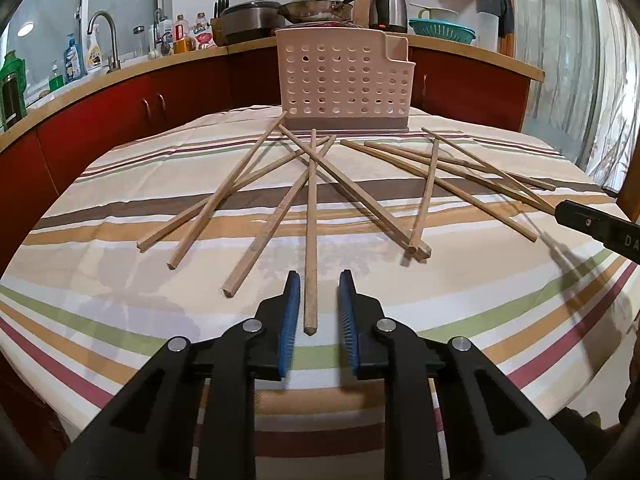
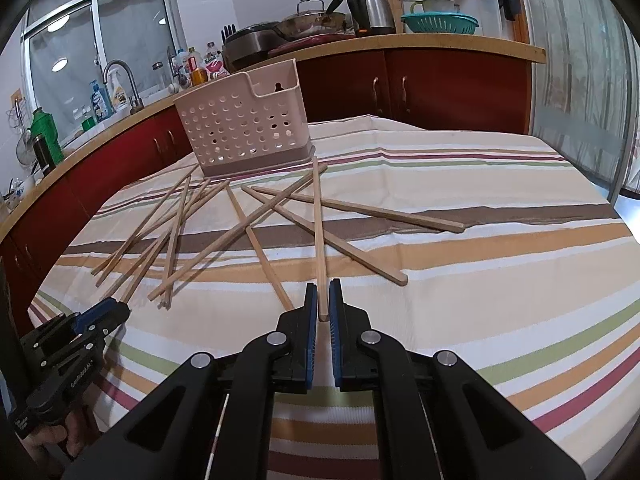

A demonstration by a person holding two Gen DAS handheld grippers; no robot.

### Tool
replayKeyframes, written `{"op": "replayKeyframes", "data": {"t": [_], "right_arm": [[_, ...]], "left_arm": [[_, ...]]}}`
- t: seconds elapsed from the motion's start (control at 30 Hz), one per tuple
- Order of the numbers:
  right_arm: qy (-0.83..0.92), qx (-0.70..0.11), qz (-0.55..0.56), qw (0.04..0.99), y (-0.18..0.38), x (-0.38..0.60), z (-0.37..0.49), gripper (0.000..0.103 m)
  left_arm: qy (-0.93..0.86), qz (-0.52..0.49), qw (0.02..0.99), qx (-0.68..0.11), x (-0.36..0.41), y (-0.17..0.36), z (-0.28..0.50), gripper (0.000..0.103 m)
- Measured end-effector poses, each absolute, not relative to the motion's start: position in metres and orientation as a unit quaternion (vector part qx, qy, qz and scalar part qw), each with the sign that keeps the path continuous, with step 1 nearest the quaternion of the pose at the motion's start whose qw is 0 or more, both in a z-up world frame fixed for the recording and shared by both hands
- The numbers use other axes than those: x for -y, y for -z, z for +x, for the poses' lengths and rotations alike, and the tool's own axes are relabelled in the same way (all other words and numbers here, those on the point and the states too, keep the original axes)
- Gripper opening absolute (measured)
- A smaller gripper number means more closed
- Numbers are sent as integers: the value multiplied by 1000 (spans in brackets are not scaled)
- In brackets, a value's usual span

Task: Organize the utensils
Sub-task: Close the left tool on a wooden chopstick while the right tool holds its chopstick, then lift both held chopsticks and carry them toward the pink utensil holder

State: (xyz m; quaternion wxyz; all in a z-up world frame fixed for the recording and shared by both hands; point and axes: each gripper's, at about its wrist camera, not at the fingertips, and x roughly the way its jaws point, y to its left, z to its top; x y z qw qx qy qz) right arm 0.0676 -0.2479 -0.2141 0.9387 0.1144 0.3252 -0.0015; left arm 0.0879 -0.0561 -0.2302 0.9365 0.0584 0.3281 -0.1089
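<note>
Several wooden chopsticks (image 1: 280,184) lie scattered and crossed on the striped tablecloth, in front of a pink perforated utensil holder (image 1: 344,76). My left gripper (image 1: 318,280) is open, its blue pads on either side of the near end of one chopstick (image 1: 310,240) without touching it. In the right wrist view my right gripper (image 2: 323,288) is shut on the near end of another chopstick (image 2: 318,224) that points toward the holder (image 2: 244,120). The left gripper also shows at the lower left of the right wrist view (image 2: 108,312).
The table (image 1: 500,300) is round with a striped cloth. Behind it runs a red-cabinet counter (image 1: 460,76) with a sink tap, bottles, a wok, a kettle (image 1: 388,6) and a teal colander. The right gripper shows at the right edge of the left wrist view (image 1: 558,210).
</note>
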Motion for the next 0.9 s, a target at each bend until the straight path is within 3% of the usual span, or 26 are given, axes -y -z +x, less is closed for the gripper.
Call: {"op": "replayKeyframes", "data": {"t": [0.1, 0.2, 0.23, 0.5, 0.9], "right_arm": [[-1, -324, 116, 939, 213, 248, 66, 7], [-2, -321, 113, 940, 211, 247, 65, 7], [-2, -319, 112, 941, 210, 246, 64, 7], [-7, -302, 97, 949, 197, 240, 54, 7], [-5, -231, 60, 971, 146, 235, 29, 3]], "left_arm": [[100, 63, 939, -323, 54, 231, 86, 28], [117, 54, 937, -324, 50, 230, 85, 8], [118, 57, 937, -324, 50, 231, 85, 8], [119, 58, 936, -325, 44, 222, 82, 7], [118, 31, 965, -233, 27, 150, 59, 7]]}}
